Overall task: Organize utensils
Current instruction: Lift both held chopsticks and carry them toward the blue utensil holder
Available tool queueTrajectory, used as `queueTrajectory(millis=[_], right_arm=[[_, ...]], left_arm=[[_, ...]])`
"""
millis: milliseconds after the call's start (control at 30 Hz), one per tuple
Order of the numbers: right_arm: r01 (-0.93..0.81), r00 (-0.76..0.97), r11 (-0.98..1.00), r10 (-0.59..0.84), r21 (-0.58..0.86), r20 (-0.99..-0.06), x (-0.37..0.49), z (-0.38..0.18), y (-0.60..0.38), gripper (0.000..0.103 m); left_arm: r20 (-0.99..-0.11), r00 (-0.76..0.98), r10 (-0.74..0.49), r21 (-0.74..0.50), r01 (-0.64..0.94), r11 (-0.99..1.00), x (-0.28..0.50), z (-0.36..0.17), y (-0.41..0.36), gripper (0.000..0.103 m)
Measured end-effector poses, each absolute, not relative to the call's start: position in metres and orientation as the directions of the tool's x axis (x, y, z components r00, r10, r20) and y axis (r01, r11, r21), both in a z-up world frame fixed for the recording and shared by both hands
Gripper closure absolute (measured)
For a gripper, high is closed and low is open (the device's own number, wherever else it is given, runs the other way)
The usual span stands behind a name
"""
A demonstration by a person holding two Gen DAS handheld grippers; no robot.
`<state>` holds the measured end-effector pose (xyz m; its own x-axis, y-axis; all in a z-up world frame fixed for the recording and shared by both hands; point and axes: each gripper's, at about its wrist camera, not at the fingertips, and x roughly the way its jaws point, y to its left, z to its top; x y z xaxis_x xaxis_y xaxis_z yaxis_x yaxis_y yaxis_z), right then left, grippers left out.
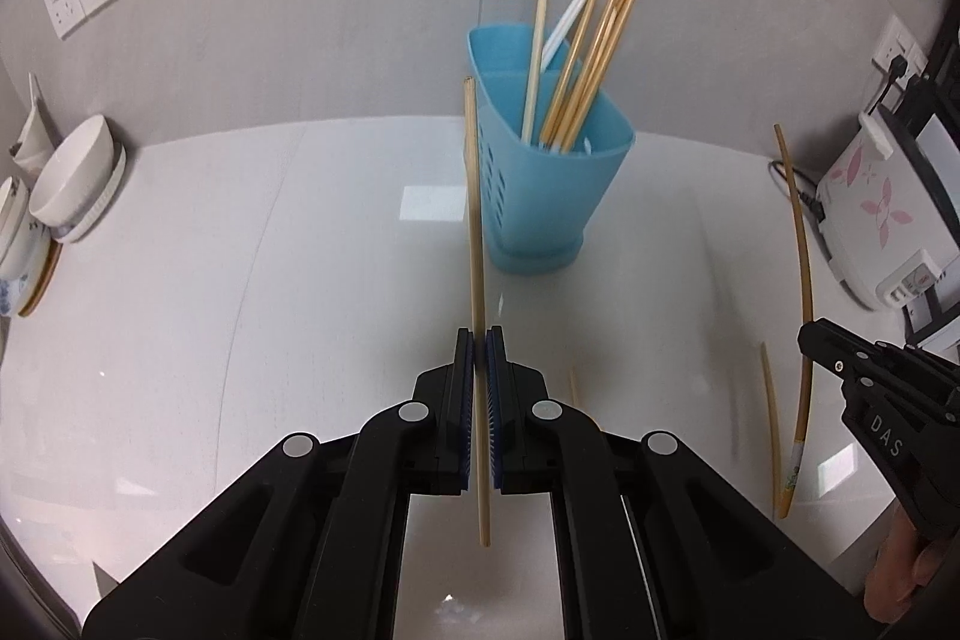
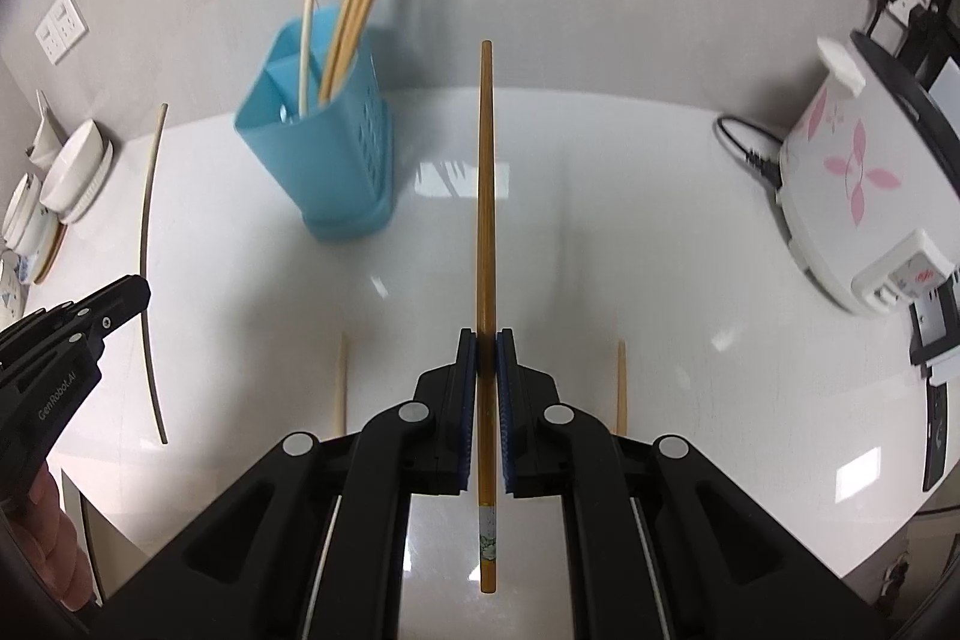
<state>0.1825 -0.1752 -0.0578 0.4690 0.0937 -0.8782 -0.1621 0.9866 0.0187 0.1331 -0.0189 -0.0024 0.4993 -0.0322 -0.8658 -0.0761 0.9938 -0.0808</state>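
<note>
My left gripper (image 1: 480, 340) is shut on a pale bamboo chopstick (image 1: 475, 220) held lengthwise, its far tip just left of the blue utensil holder (image 1: 540, 202). The holder stands on the white counter with several bamboo chopsticks (image 1: 591, 58) and a white one leaning in it. My right gripper (image 2: 486, 340) is shut on a darker brown chopstick (image 2: 486, 190) with a patterned near end; the holder (image 2: 336, 160) is ahead to its left. Each gripper shows in the other's view: the right gripper (image 1: 807, 337) at the far right, the left gripper (image 2: 141, 292) at the far left.
Two loose chopsticks (image 2: 341, 382) (image 2: 622, 388) lie on the counter below the grippers. A white rice cooker (image 2: 852, 196) with pink flowers and a black cord sits at the right. Stacked white bowls (image 2: 75, 172) stand at the left by the wall. Wall sockets are behind.
</note>
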Motion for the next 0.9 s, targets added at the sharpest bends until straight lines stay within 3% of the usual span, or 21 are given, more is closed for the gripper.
queueTrajectory(millis=[433, 900], right_arm=[[-0.154, 0.539, 0.986, 0.135, 0.061, -0.831, 0.209, -0.03, -0.164, 0.097], [-0.169, 0.617, 0.979, 0.198, 0.118, -0.762, 0.246, -0.015, -0.16, 0.097]], left_arm=[[-0.77, 0.632, -0.085, -0.147, -0.045, 0.988, 0.173, 0.032, -0.012, 0.1], [-0.579, 0.796, -0.174, -0.215, 0.057, 0.975, 0.21, 0.057, -0.009, 0.1]])
